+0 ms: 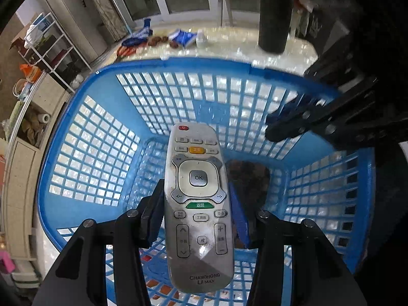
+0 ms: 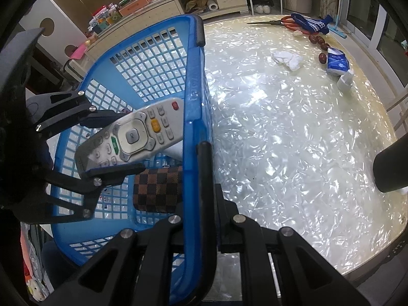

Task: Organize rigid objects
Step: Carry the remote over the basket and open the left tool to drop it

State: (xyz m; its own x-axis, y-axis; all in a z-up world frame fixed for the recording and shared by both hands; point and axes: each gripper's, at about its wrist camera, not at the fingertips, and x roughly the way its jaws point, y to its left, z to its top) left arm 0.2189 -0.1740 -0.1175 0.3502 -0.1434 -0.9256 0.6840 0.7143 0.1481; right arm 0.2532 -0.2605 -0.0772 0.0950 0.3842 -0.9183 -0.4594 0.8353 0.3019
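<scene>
On a pearly bench stands a blue basket. At nine o'clock the left tongs clamp a remote over its interior, apparently for dropping in; at six, the right tongs, closed on its rim, steady it.

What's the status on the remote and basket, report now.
Left gripper clamped on remote, above blue basket. Right gripper shut on basket rim. Checkered wallet already inside; drop path unobstructed.
</scene>
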